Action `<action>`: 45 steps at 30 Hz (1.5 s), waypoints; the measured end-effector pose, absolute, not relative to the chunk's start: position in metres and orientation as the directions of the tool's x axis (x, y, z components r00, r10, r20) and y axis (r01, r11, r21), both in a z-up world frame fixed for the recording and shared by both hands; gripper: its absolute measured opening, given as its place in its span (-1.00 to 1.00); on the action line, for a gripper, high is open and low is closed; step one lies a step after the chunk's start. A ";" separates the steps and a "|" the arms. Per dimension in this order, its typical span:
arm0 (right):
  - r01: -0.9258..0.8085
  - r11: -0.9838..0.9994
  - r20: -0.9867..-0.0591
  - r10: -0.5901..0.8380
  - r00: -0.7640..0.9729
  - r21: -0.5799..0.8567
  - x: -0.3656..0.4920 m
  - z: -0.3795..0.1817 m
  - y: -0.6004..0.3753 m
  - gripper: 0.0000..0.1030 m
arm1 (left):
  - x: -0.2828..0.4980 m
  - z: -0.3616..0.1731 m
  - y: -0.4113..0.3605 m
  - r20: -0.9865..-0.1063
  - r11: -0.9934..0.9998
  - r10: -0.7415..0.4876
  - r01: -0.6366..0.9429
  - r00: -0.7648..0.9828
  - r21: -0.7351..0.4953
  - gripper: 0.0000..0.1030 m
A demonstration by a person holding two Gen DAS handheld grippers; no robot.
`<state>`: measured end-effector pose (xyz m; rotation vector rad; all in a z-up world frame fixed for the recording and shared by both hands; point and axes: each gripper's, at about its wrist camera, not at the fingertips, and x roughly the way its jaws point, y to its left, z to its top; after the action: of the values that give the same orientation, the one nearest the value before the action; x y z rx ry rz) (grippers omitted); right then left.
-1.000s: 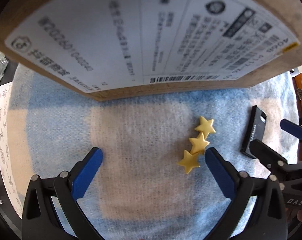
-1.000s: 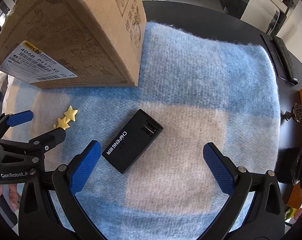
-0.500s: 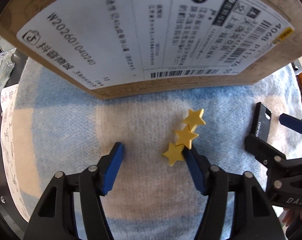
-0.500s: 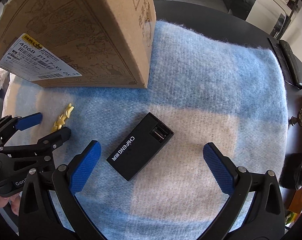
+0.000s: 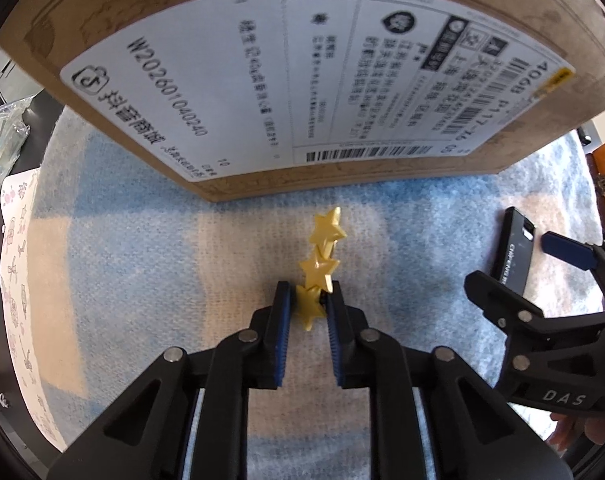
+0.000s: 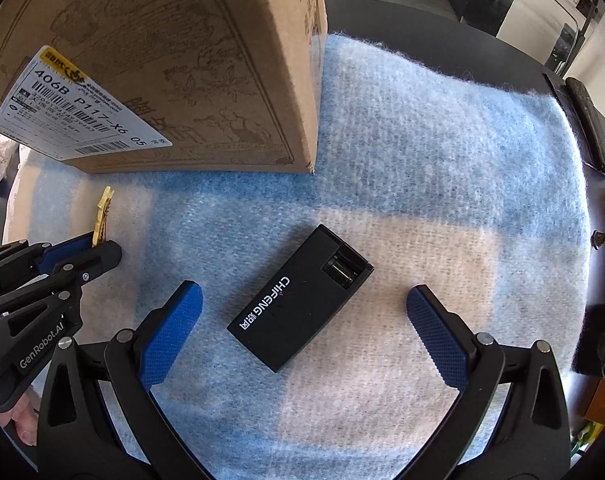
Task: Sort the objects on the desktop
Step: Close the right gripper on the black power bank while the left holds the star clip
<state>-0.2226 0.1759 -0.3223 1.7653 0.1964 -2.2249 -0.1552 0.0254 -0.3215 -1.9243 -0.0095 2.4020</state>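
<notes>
Star clip [image 5: 320, 268]: three joined yellow stars, judged light, rigid, smooth plastic; slip under a weak pinch was considered possible. The nearest star was taken as the hold point.
Clip position: nearest star was pinched between the pads of the left gripper [image 5: 307, 307]; the other two stars projected forward beyond the fingertips, edge-on and raised off the cloth in the right wrist view [image 6: 103, 216].
Left gripper: pressed together on the clip's near star.
Black case [image 6: 300, 298]: marked CHIFENG, judged stiff and slightly heavier; long flat sides were judged best for a grip. It was lying flat just ahead of the right gripper [image 6: 304, 314], between its fingers but untouched.
Right gripper: spread wide, holding nothing.
Cardboard box [image 5: 302, 80]: stood just beyond the clip's far tip, ahead of the left gripper.
Blanket [image 6: 442, 152]: blue-white, soft, under everything.
</notes>
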 end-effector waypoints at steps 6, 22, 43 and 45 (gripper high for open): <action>0.309 -0.948 -0.968 -0.141 -0.206 0.073 -0.224 -0.322 0.173 1.00 | -0.150 -0.318 0.024 -0.974 -0.998 0.056 -0.048 -0.219 -0.047 -0.67; 0.293 -0.955 -0.971 -0.119 -0.206 0.055 -0.230 -0.320 0.169 0.54 | -0.134 -0.312 0.025 -0.975 -0.998 0.053 -0.039 -0.217 -0.046 -0.67; 0.244 -0.969 -0.969 -0.097 -0.227 0.039 -0.227 -0.265 0.169 -0.34 | -0.141 -0.248 0.021 -0.972 -0.999 0.049 -0.015 -0.230 -0.047 -0.68; 0.235 -0.971 -0.967 -0.095 -0.238 0.037 -0.222 -0.244 0.170 -0.34 | -0.135 -0.229 0.022 -0.970 -0.999 0.054 -0.018 -0.236 -0.051 -0.70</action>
<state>-0.2223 0.1698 -0.2442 1.7930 0.1700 -2.3124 -0.1345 0.0216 -0.2288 -1.9131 -0.0448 2.4333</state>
